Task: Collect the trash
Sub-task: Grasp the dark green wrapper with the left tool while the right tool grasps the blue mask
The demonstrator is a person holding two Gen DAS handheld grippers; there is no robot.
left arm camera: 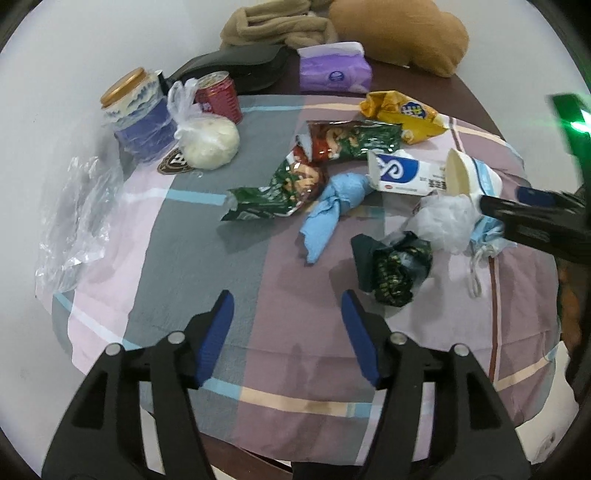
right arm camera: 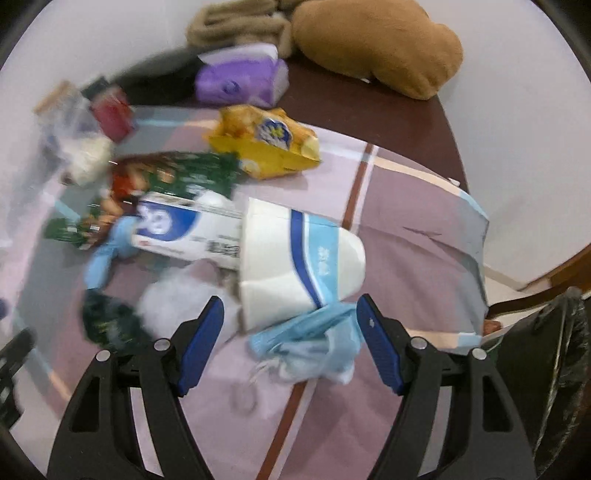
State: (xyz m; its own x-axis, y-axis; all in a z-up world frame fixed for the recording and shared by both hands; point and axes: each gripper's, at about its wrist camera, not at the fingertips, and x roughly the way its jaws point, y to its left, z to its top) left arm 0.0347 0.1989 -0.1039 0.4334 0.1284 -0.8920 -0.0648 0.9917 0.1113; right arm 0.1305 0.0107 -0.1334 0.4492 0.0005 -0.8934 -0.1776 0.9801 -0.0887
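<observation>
Round table (left arm camera: 436, 79) under a plaid cloth (left arm camera: 207, 240); plush toy (left arm camera: 399, 33) at the far edge. Black bin bag (right arm camera: 546, 354) off the table's right side. Trash lies mid-cloth: paper cup (right arm camera: 295, 254) on its side touching a white-and-blue carton (left arm camera: 400, 175), yellow bag (left arm camera: 404, 114) behind, two green wrappers (left arm camera: 347, 142), blue tissue (left arm camera: 332, 206), crumpled mask (right arm camera: 310, 347). Left gripper (left arm camera: 286, 306): jaws partly open, empty, above bare cloth. Right gripper (right arm camera: 290, 314): jaws wide, holding nothing, straddling the mask and the cup's rim.
</observation>
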